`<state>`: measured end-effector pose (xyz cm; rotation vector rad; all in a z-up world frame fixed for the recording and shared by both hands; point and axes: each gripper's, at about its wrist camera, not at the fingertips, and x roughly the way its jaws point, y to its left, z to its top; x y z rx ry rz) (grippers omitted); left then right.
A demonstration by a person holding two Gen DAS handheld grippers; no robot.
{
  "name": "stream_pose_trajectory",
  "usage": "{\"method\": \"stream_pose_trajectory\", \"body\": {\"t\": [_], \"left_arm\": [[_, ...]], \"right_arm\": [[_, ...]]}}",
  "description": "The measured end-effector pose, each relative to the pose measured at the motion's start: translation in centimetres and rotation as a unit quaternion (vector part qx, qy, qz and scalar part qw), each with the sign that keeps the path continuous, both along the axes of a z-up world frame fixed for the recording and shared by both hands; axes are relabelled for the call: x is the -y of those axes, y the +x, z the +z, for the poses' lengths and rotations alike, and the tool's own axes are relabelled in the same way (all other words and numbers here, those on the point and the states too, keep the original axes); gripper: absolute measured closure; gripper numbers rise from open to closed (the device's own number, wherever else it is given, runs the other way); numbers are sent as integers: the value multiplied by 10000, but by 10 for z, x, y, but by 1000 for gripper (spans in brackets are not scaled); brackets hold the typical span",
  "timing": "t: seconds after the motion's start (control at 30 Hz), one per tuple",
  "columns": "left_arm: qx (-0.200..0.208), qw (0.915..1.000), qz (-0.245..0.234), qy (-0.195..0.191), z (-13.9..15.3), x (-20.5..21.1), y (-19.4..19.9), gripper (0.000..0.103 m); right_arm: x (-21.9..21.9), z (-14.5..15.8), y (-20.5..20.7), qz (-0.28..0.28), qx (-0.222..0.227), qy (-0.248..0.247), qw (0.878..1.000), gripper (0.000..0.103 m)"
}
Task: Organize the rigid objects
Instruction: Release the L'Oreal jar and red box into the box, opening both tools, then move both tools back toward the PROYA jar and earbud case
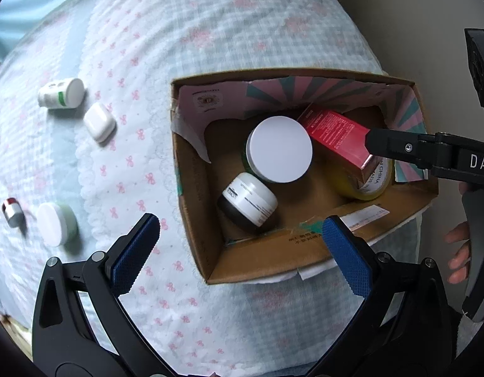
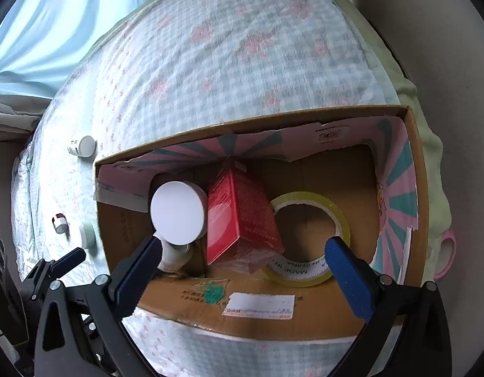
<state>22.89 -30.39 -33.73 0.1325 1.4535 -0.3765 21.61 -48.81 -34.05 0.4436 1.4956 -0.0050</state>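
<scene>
Cardboard box (image 2: 257,311) sits on the bed (image 2: 229,62), w/ red carton (image 2: 242,216), tape roll (image 2: 307,242) and white-lidded jar (image 2: 178,213) inside. Right gripper (image 2: 242,254) hangs over the box's near wall, fingers (image 2: 348,276) spread wide, gripping nothing. Left gripper (image 1: 242,245) hovers at the box's near corner, fingers (image 1: 135,251) also released. Left view adds a dark jar (image 1: 248,202) in the box, plus earbud case (image 1: 99,122) and white bottle (image 1: 62,93) out on the bed (right view hides the case).
</scene>
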Motion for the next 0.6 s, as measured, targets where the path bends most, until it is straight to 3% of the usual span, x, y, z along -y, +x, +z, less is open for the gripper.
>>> {"method": "stream_pose_trajectory", "body": {"t": [0.3, 0.6], "left_arm": [[359, 9993, -53, -22, 43, -12, -16, 0], [828, 9965, 33, -91, 104, -45, -42, 0]], "right_arm": [[-4, 35, -12, -85, 199, -127, 9997, 0], [-30, 85, -23, 67, 423, -224, 9988, 0]]}}
